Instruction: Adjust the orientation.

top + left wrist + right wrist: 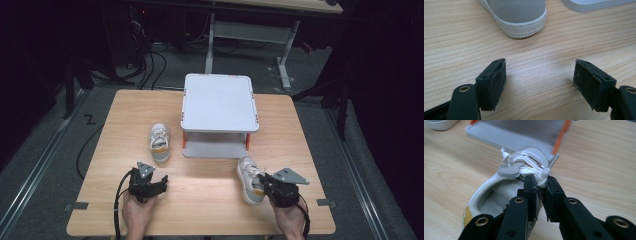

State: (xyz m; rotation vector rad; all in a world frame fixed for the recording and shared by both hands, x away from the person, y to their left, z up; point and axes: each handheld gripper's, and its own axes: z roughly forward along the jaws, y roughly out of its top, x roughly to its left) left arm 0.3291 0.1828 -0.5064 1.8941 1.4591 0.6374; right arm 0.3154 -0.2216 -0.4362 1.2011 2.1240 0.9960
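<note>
A wooden table (200,200) is carrying a white 2-tier rack (219,102) at its far middle and 2 small grey-and-white shoes in front of it. The left shoe (159,143) is lying just left of the rack's lower shelf, toe pointing away from the person. The left gripper (159,183) is hovering near that shoe's heel, jaws spread wide with bare wood between them; in the left gripper view the heel (520,17) is sitting just ahead of the pads (499,80). The right shoe (249,178) is resting by the rack's front right corner, and the right gripper (541,185) is pinching its white laces (534,168) beside the tongue, jaws pressed nearly together
</note>
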